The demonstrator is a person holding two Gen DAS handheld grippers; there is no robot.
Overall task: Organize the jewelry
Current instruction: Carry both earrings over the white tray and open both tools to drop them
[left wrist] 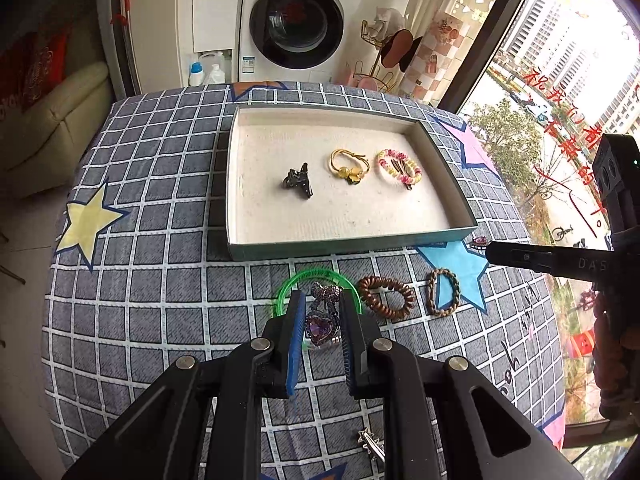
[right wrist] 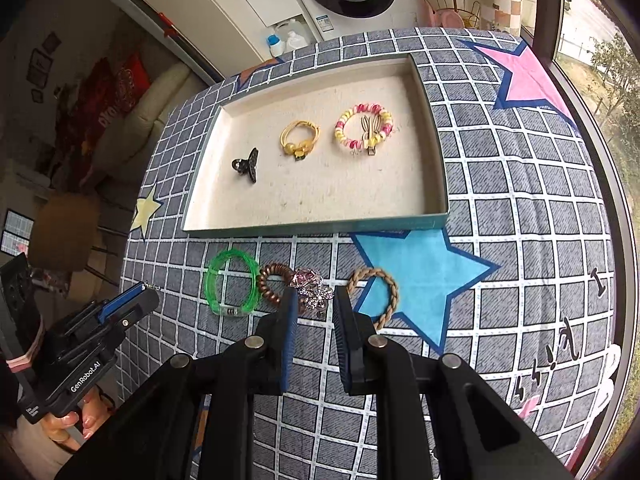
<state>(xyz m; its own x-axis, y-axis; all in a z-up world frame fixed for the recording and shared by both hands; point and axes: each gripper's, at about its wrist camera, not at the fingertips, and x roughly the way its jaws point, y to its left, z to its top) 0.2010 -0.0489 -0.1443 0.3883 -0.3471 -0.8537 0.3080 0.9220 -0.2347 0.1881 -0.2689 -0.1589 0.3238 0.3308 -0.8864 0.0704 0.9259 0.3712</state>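
A shallow tray (left wrist: 236, 184) (right wrist: 320, 226) holds a black claw clip (left wrist: 297, 181) (right wrist: 246, 166), a yellow hair tie (left wrist: 347, 164) (right wrist: 299, 138) and a pink-yellow coil tie with a bunny clip (left wrist: 399, 167) (right wrist: 364, 127). My left gripper (left wrist: 320, 312) holds a purple heart brooch (left wrist: 320, 322) between its fingers, above a green bangle (left wrist: 288, 284) (right wrist: 231, 282). My right gripper (right wrist: 316, 300) holds a pink sparkly clip (right wrist: 312, 288), also seen in the left wrist view (left wrist: 479, 242). A brown coil tie (left wrist: 386, 296) (right wrist: 274, 284) and a braided tie (left wrist: 442, 291) (right wrist: 380, 296) lie on the cloth.
The table has a grey checked cloth with stars (left wrist: 160, 280) (right wrist: 500, 220). A silver star clip (left wrist: 370, 442) lies near its front edge. A washing machine (left wrist: 296, 20) stands behind the table. A window (left wrist: 560, 120) runs along the right side.
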